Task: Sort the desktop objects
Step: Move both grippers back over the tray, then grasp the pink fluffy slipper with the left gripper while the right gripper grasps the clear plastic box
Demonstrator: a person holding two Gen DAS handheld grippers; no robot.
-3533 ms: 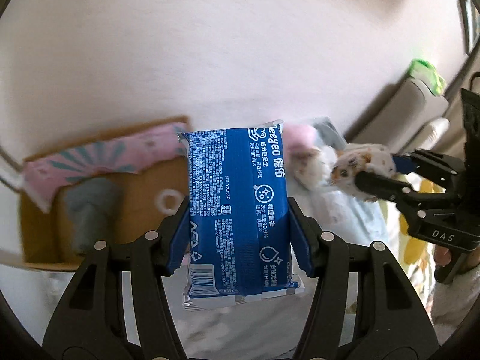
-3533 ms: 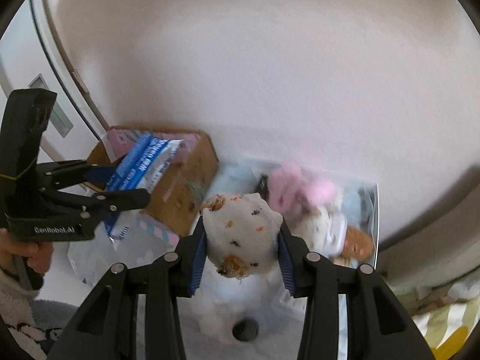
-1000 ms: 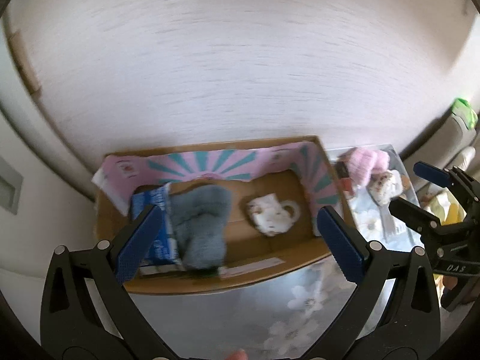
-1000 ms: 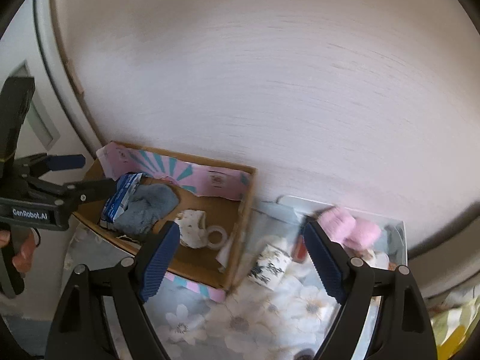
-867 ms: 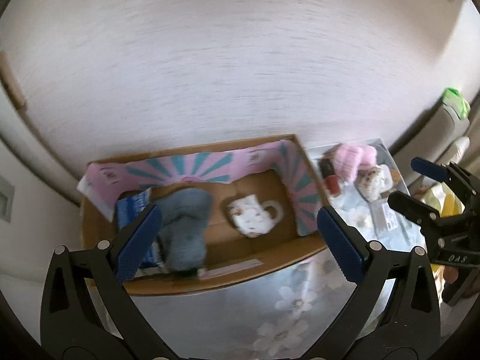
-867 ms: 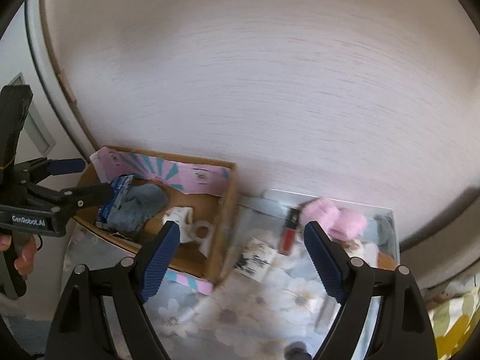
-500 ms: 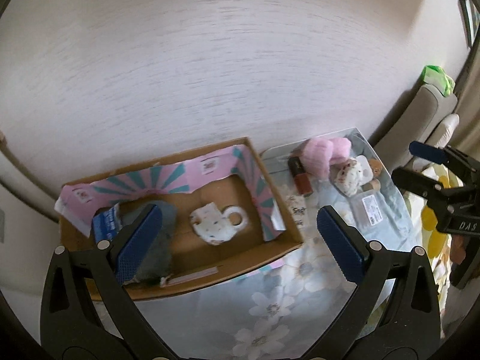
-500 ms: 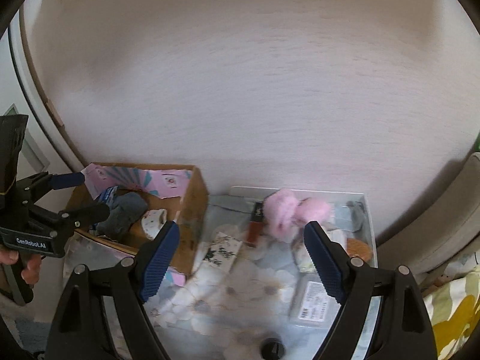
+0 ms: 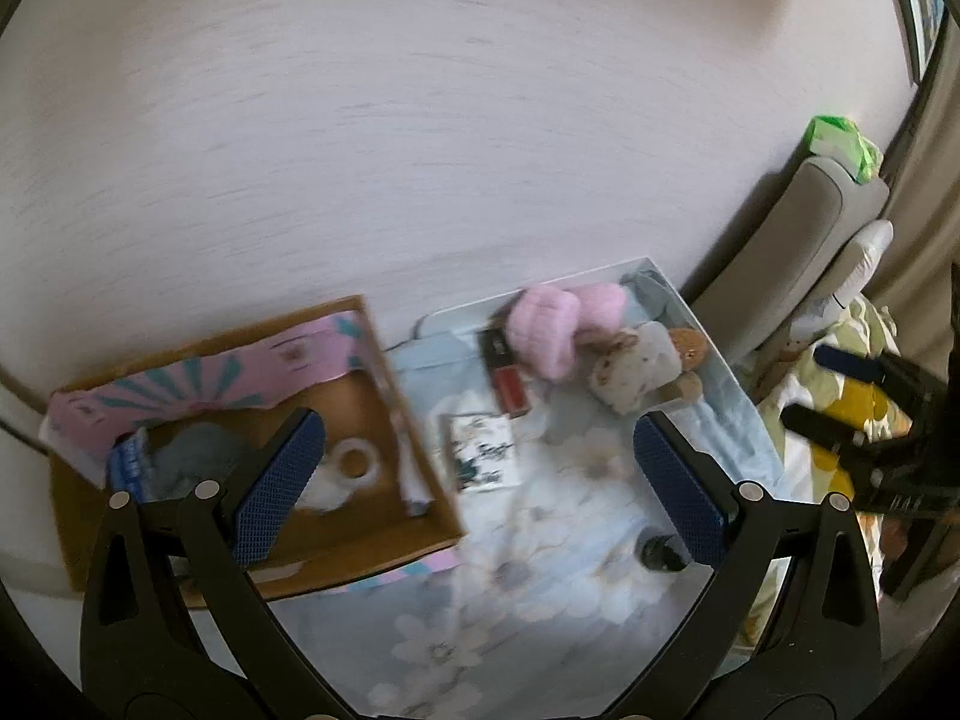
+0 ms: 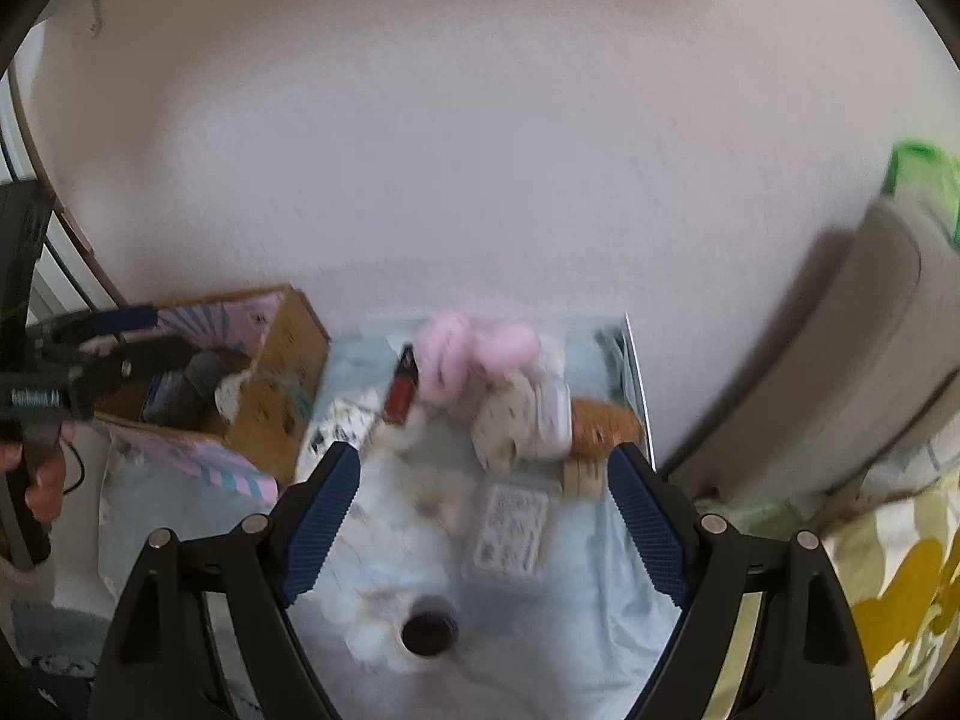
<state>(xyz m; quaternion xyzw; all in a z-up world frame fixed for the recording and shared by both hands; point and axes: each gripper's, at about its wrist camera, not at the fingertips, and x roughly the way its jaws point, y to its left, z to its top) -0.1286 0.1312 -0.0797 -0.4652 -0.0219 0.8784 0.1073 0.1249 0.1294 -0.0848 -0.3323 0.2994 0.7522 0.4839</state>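
Observation:
A cardboard box (image 9: 360, 546) with a pink and teal liner sits at the left and holds a blue packet (image 9: 125, 468), a grey cloth (image 9: 201, 450) and a white mug (image 9: 354, 468). To its right, on the floral cloth (image 9: 540, 564), lie a pink fluffy toy (image 9: 552, 324), a spotted plush (image 9: 636, 372), a red tube (image 9: 510, 387) and a small patterned card (image 9: 483, 456). My left gripper (image 9: 474, 480) hangs open and empty above the box's right wall. My right gripper (image 10: 483, 510) is open and empty over a flat clear packet (image 10: 510, 534).
A small dark round cap (image 10: 429, 630) lies on the cloth near the front. A brown toy (image 10: 600, 420) rests by the tray rim (image 10: 636, 372). A grey padded seat (image 9: 798, 252) with a green item (image 9: 840, 144) stands at the right. A pale wall is behind.
Both grippers have swung to the right, from above the box toward the objects on the cloth. Their jaws have stayed open and empty over the last second.

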